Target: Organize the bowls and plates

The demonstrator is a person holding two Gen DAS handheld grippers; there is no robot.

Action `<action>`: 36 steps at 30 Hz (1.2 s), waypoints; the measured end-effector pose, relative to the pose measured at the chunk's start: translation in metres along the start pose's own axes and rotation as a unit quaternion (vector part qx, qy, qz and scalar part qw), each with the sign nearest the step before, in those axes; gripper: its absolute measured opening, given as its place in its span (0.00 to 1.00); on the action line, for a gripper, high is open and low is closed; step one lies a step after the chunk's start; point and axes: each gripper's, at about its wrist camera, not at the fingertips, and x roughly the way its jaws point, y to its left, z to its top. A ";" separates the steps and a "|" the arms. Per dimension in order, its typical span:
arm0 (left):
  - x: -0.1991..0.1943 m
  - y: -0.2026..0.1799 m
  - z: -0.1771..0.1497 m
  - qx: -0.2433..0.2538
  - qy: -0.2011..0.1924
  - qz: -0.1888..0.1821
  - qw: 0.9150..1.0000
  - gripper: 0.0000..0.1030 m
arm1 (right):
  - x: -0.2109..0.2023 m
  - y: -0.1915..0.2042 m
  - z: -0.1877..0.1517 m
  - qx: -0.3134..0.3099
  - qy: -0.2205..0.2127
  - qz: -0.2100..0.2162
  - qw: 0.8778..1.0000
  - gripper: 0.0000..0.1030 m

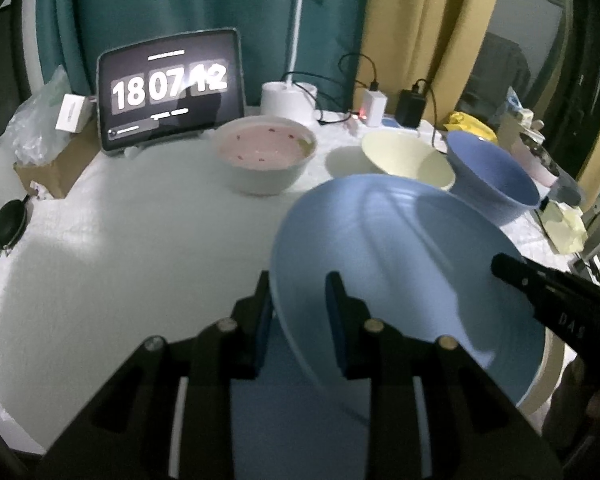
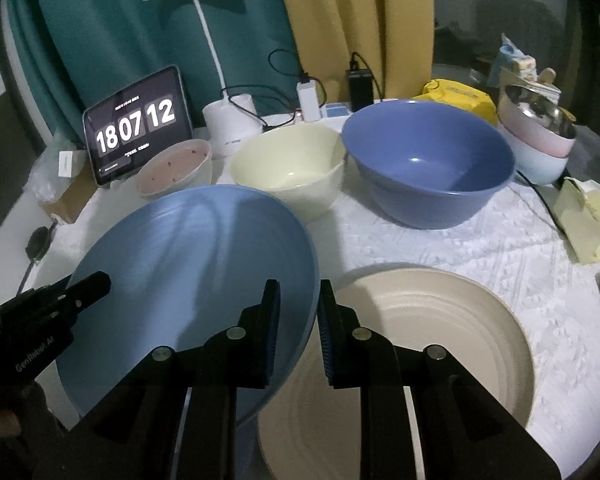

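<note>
Both grippers hold a light blue plate (image 1: 400, 264) by opposite rims, tilted above the table. My left gripper (image 1: 300, 312) is shut on its near-left rim. My right gripper (image 2: 298, 320) is shut on the right rim of the light blue plate (image 2: 188, 272). A beige plate (image 2: 428, 344) lies on the white tablecloth under and right of it. Behind stand a pink-lined bowl (image 1: 266, 148), a cream bowl (image 2: 290, 164) and a dark blue bowl (image 2: 428, 160).
A tablet clock (image 1: 170, 88) stands at the back left beside a cardboard box (image 1: 56, 168). A lamp base (image 1: 288, 100), chargers and cables line the back. Stacked pastel bowls (image 2: 540, 140) and yellow paper (image 2: 592, 220) sit at the right.
</note>
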 end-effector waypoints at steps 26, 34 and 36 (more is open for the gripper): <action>-0.010 -0.086 -0.019 0.061 0.013 -0.014 0.998 0.26 | -0.039 -0.080 -0.029 0.056 -0.023 -0.012 0.998 0.20; -0.005 -0.108 -0.026 0.075 0.024 -0.018 0.997 0.26 | -0.042 -0.103 -0.036 0.069 -0.019 -0.017 0.997 0.20; -0.003 -0.113 -0.028 0.078 0.027 -0.018 0.996 0.26 | -0.042 -0.107 -0.038 0.071 -0.018 -0.019 0.997 0.20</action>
